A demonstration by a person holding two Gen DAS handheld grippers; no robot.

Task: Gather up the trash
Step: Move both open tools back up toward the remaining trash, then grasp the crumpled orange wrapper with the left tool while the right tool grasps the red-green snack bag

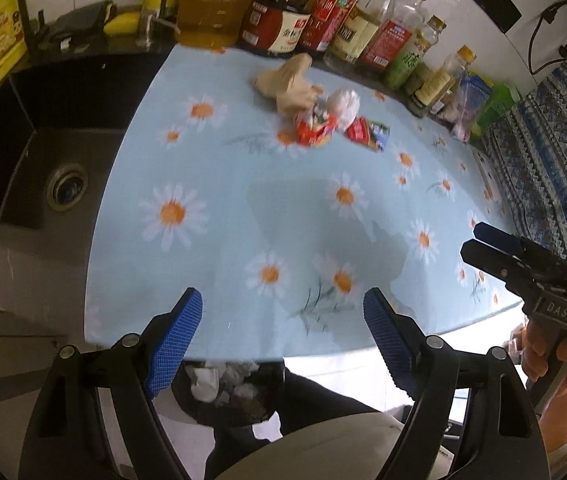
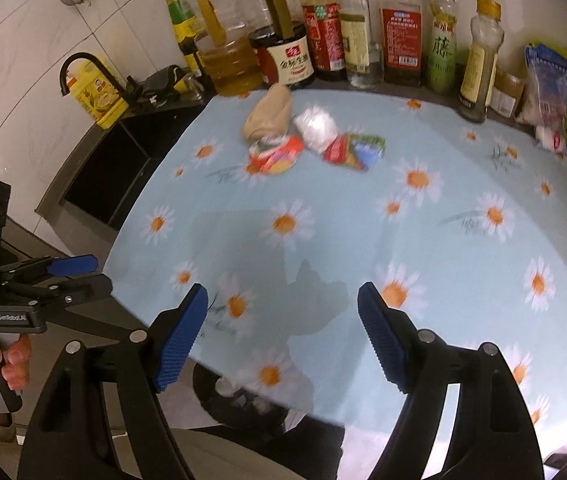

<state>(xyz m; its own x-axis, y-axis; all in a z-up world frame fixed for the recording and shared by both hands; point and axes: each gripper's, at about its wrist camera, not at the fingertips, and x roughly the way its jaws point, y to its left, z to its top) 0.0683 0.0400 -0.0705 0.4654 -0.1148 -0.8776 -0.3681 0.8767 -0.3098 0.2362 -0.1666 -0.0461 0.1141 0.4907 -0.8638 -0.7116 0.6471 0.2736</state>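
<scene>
So both grippers are over the near edge of the daisy tablecloth, tilted down, nothing in them. My left gripper has its blue pads wide apart with only cloth and the bin showing between them; my right gripper also stands open and empty. In the left wrist view the right one shows at the right edge, held in a hand.

Trash sits in one clump, upper centre of both views: a tan crumpled paper, a white wad, a red snack wrapper and a red-blue-green packet, all touching or just beside each other. My guess is they're grouped for one-by-one picks.

The bin is below the table's near edge, bottom centre, already holding white wads, so drops should be short.

Room: plenty of bare cloth between grippers and the clump. Tight spots: the bottle row just behind the trash and the sink at the left.
</scene>
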